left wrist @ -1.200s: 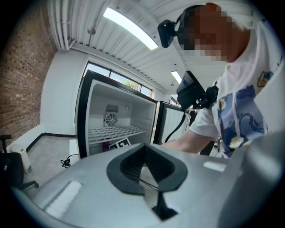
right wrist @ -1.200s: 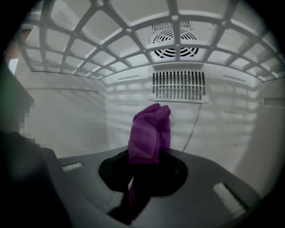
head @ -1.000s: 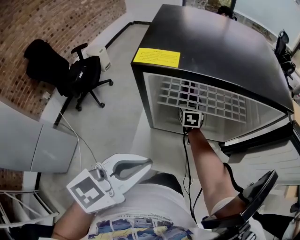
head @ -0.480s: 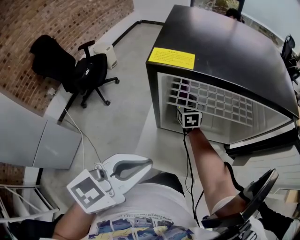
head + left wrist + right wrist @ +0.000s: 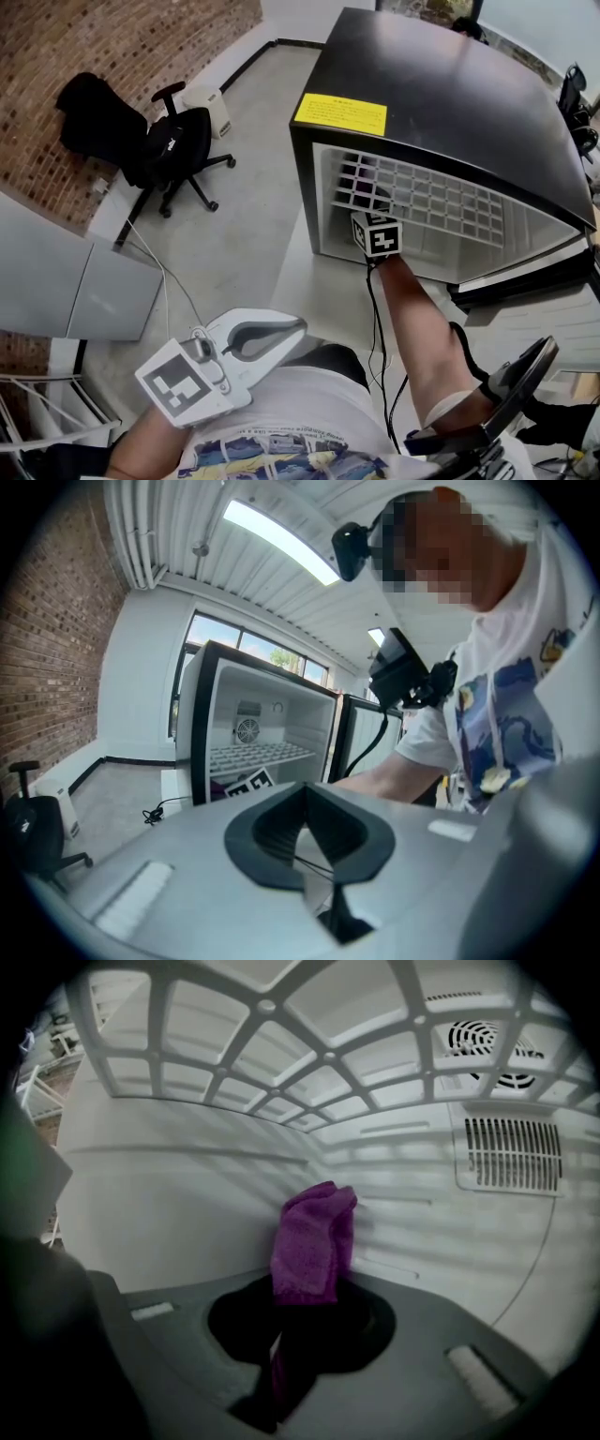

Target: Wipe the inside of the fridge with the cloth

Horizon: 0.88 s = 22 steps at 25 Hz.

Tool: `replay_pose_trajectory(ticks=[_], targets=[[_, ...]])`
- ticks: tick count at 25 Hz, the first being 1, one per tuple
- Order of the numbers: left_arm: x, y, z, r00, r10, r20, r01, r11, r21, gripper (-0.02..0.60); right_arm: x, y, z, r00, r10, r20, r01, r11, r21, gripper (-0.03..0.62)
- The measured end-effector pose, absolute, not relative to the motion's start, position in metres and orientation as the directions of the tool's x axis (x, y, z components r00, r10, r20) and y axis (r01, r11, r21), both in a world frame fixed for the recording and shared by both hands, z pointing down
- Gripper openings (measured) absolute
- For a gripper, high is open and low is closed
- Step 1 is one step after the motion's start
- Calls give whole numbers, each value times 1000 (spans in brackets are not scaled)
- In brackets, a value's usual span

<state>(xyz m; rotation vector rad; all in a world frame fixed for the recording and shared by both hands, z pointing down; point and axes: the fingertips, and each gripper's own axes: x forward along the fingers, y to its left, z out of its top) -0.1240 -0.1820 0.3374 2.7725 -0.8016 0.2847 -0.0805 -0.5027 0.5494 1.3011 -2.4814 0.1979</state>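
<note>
The black fridge (image 5: pixel 450 94) stands open, with a white wire shelf (image 5: pixel 422 202) inside. My right arm reaches in below that shelf; only the gripper's marker cube (image 5: pixel 377 236) shows in the head view. In the right gripper view my right gripper (image 5: pixel 312 1288) is shut on a purple cloth (image 5: pixel 314 1237), whose free end presses against the white inner wall (image 5: pixel 187 1204). My left gripper (image 5: pixel 298 326) is held near my torso, away from the fridge. Its jaws are shut and hold nothing, as the left gripper view (image 5: pixel 302 797) also shows.
A fan vent (image 5: pixel 489 1046) and a slotted grille (image 5: pixel 511 1152) sit on the fridge's back wall. The fridge door (image 5: pixel 534 281) hangs open at the right. A black office chair (image 5: pixel 173 145) and a small white box (image 5: pixel 206 108) stand on the floor by the brick wall.
The right gripper's cube now sits a little closer to the fridge's left wall than a second ago. The left gripper has not moved.
</note>
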Motion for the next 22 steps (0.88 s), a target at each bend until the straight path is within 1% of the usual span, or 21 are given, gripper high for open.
replay_pose_trajectory(ticks=[6, 15, 22], targets=[[-125, -180, 336, 838, -486, 248, -533, -827, 178, 6, -69, -502, 543, -470, -816, 336, -850, 521, 77, 52], [-125, -179, 334, 841, -480, 249, -528, -829, 185, 6, -90, -489, 543, -579, -746, 329, -786, 618, 20, 54], [-124, -165, 331, 861, -448, 239, -494, -849, 188, 5, -102, -458, 537, -621, -717, 317, -752, 659, 18, 54]])
